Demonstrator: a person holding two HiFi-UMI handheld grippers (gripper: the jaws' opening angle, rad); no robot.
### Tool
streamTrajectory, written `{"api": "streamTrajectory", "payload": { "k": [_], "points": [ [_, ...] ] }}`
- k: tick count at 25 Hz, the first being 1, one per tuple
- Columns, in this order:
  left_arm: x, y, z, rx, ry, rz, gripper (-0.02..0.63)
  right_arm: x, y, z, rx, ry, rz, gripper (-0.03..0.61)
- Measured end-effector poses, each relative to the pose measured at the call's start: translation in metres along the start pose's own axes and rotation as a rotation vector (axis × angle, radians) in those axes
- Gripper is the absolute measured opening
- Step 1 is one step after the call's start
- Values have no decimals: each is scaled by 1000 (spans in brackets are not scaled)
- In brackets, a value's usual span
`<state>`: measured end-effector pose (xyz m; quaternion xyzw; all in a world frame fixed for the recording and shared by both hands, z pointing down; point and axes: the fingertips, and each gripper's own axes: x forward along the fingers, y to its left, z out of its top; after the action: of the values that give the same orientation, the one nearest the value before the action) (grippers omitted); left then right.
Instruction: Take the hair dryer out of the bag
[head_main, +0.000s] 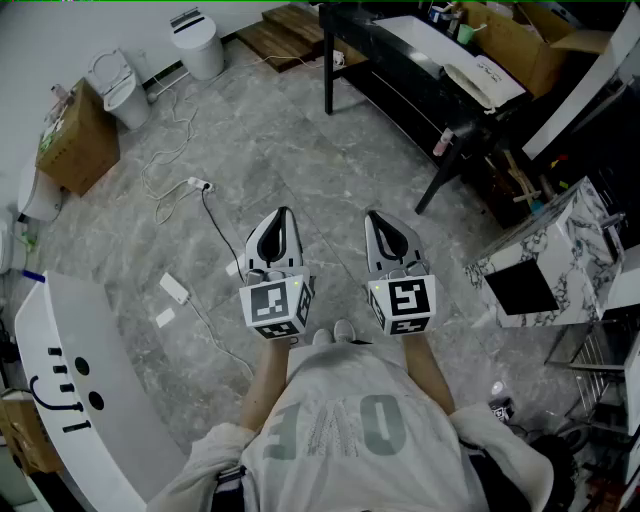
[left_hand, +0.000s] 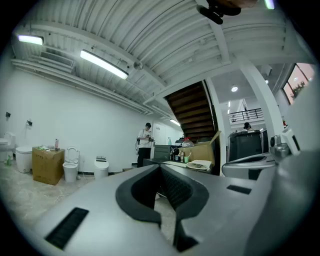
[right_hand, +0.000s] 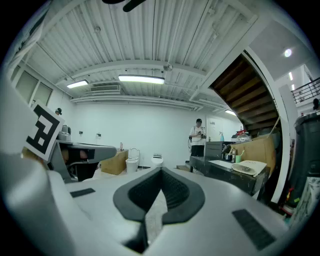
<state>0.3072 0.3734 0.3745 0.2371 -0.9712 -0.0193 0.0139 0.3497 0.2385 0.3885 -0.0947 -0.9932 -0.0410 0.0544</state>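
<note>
- The hair dryer and the bag are seen in no view, so where they lie cannot be told.
- The step in hand is judged to be the very start, with nothing reached yet. The left tool and the right tool are held level, side by side in front of the person. Each has its jaws shut together with nothing between them.
- For the next move, the bag must be found and faced, and the jaws opened before any grasp is tried.
- Below the tools, a grey marbled floor is crossed by a white cable ending in a power strip.
- A black tabletop, laden with an open cardboard box and small items, stands ahead to the right.
- Toilets and another box are lined along the white wall.
</note>
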Motion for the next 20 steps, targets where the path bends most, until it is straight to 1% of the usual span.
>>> {"api": "streamTrajectory", "payload": {
  "k": [3, 8, 11, 13, 16, 20],
  "points": [
    [3, -3, -1, -6, -8, -13, 28, 2, -2, -2, -1, 3, 8, 30],
    [12, -11, -8, -9, 8, -14, 28, 2, -15, -8, 18, 12, 9, 29],
    [23, -19, -8, -7, 5, -26, 28, 6, -26, -15, 80, 22, 30, 30],
    [30, -26, -8, -11, 3, -38, 28, 7, -36, -19, 113, 16, 29, 29],
    [39, -34, -10, -22, 7, -44, 27, 7, -50, -26, 127, 17, 8, 29],
    [50, -25, -16, -23, 22, -21, 28, 12, -55, -34, 153, 31, 13, 29]
  ]
}}
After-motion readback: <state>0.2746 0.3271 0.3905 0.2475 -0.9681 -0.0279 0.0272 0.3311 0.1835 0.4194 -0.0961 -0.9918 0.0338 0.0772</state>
